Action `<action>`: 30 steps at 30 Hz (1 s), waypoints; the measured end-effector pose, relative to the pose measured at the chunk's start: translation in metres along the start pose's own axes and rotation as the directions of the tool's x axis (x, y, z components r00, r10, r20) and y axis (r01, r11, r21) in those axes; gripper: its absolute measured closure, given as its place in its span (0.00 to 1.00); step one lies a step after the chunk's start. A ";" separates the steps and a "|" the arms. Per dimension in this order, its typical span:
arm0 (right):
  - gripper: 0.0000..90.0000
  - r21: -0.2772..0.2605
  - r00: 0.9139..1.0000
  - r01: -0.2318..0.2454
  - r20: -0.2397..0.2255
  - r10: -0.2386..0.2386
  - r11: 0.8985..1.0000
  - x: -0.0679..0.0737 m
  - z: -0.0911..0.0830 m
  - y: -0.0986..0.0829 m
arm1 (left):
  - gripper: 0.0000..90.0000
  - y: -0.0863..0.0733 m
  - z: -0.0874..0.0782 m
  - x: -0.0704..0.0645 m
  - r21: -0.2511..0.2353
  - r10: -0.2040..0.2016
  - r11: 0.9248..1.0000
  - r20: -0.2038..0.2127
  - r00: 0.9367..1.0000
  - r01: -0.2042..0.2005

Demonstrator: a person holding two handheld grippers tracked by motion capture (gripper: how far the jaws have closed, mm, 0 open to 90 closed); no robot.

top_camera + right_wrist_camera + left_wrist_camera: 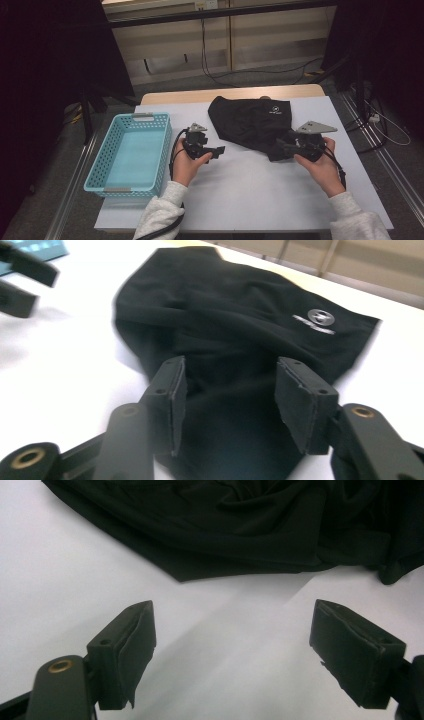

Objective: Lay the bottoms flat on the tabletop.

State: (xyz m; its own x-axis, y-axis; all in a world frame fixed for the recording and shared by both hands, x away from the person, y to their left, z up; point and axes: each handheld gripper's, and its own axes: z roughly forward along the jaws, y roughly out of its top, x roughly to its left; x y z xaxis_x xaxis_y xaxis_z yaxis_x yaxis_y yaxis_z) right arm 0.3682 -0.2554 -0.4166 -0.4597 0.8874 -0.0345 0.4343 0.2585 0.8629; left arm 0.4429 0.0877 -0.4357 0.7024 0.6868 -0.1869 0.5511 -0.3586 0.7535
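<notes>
Flanking one black garment (252,121) near one blue basket (131,152), two claws, left claw (219,149) and right claw (278,148), gape open.

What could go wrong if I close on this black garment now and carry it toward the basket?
The right gripper stands open over the near edge of the black garment, so it may pinch only one loose layer and slip. The left gripper is open over bare white table, short of the cloth; closing now would likely grab nothing. Lifted by one end, the crumpled cloth could drag or snag on the blue basket rim.
</notes>
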 end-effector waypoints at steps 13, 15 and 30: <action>0.62 0.118 0.985 0.125 -0.133 -0.109 0.985 0.039 0.053 -0.003 | 0.20 -0.003 -0.005 -0.001 -0.008 -0.001 1.000 -0.007 1.000 0.001; 0.63 0.145 0.985 0.134 -0.126 -0.116 0.980 0.040 0.062 -0.006 | 0.20 -0.004 -0.006 0.000 -0.007 0.000 1.000 -0.010 1.000 0.000; 1.00 0.138 0.990 0.048 -0.140 -0.029 0.989 0.030 0.065 0.003 | 0.21 -0.006 -0.011 0.005 -0.024 -0.017 1.000 -0.019 1.000 0.017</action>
State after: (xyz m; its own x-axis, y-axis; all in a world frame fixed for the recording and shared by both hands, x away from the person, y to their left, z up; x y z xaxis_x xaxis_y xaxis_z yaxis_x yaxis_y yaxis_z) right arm 0.4059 -0.2030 -0.4478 -0.5759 0.8175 0.0119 0.5146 0.3511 0.7822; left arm 0.4381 0.0997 -0.4338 0.6840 0.7050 -0.1874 0.5516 -0.3317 0.7653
